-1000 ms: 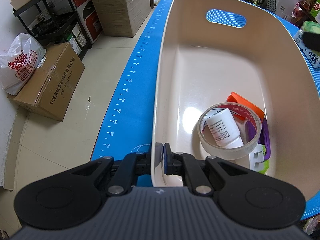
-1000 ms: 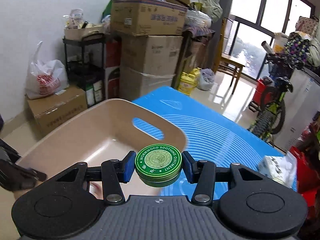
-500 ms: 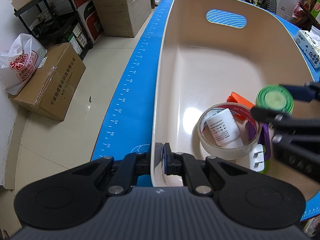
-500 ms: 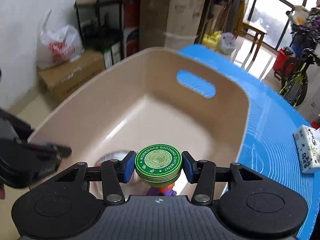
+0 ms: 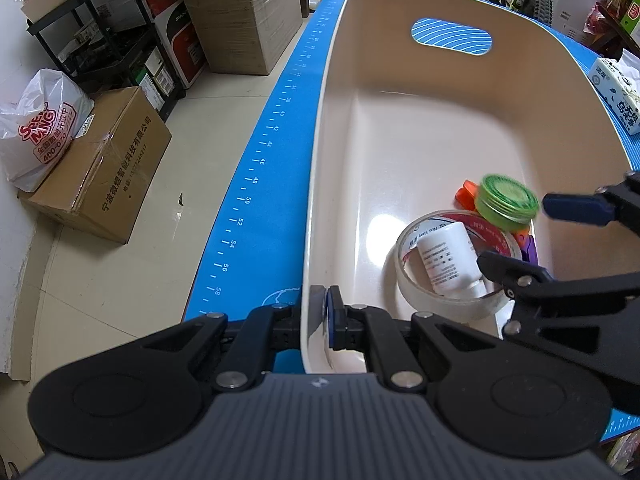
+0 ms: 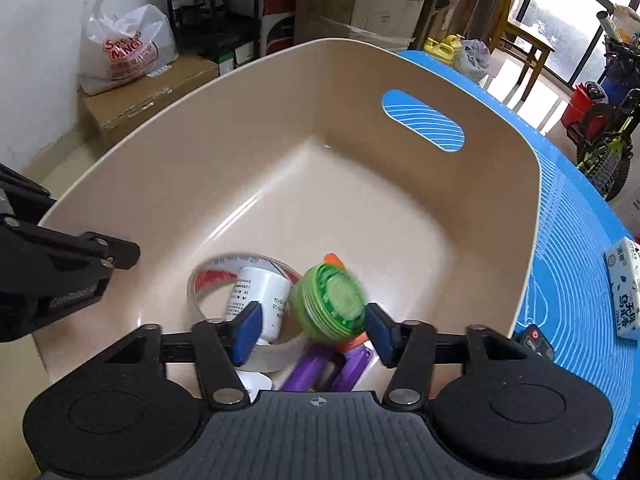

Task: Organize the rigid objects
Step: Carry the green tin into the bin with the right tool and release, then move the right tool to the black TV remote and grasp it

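A beige plastic basin (image 5: pixel 400 120) (image 6: pixel 320 180) stands on the blue mat (image 5: pixel 272 200). My left gripper (image 5: pixel 326 300) is shut on the basin's near rim. My right gripper (image 6: pixel 314 324) (image 5: pixel 528 232) hangs over the basin's near right corner and its jaws are opening. The green ointment tin (image 6: pixel 334 300) (image 5: pixel 506 202) is tilted and blurred between the pads, free of them. Under it lie a clear tape roll (image 6: pixel 212 276) (image 5: pixel 440 304) with a white bottle (image 6: pixel 260 292) (image 5: pixel 444 256) inside it, an orange piece (image 5: pixel 466 194) and a purple object (image 6: pixel 320 368).
A tissue pack (image 6: pixel 624 304) (image 5: pixel 618 92) lies on the mat to the right of the basin, and a small black device (image 6: pixel 534 340) sits by the basin's near right corner. Cardboard boxes (image 5: pixel 100 172), a plastic bag (image 5: pixel 40 128) and a shelf stand on the floor to the left.
The right gripper came down over the basin carrying the green tin, then spread its jaws and let it go; the tin now tips and drops. The left gripper has not moved.
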